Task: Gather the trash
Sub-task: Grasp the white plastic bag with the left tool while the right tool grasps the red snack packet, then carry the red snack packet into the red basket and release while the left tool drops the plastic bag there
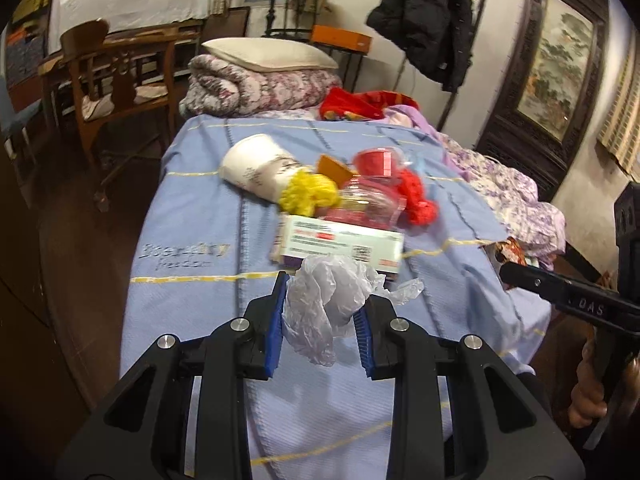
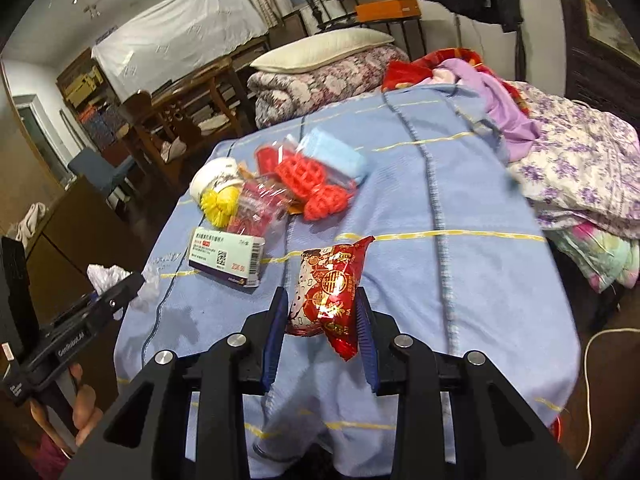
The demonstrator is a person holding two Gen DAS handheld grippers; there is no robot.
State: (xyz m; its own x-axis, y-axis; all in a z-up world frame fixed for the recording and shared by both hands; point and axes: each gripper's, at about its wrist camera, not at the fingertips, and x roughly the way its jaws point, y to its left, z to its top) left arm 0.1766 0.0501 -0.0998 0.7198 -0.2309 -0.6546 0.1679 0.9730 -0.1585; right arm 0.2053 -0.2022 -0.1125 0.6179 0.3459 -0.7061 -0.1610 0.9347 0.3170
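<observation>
My left gripper (image 1: 322, 300) is shut on a crumpled clear plastic bag (image 1: 324, 304), held just above the blue blanket (image 1: 192, 280). My right gripper (image 2: 322, 312) is shut on a red and white snack packet (image 2: 326, 292), also lifted off the blanket. Beyond them lies a pile of trash: a white medicine box (image 2: 228, 258), a white paper cup (image 1: 256, 166), yellow yarn (image 1: 308, 194), red yarn (image 2: 316, 184), a clear wrapper (image 2: 260, 204) and a light blue packet (image 2: 336, 152). The other gripper shows at each view's edge, the left gripper (image 2: 128, 284) and the right gripper (image 1: 512, 272), each held by a hand.
The blanket covers a bed with a rolled quilt and pillow (image 1: 268, 56) at its far end and floral bedding (image 2: 580, 168) heaped on the right. A wooden chair (image 1: 108, 80) and table stand to the left. A black coat (image 1: 432, 20) hangs on the wall.
</observation>
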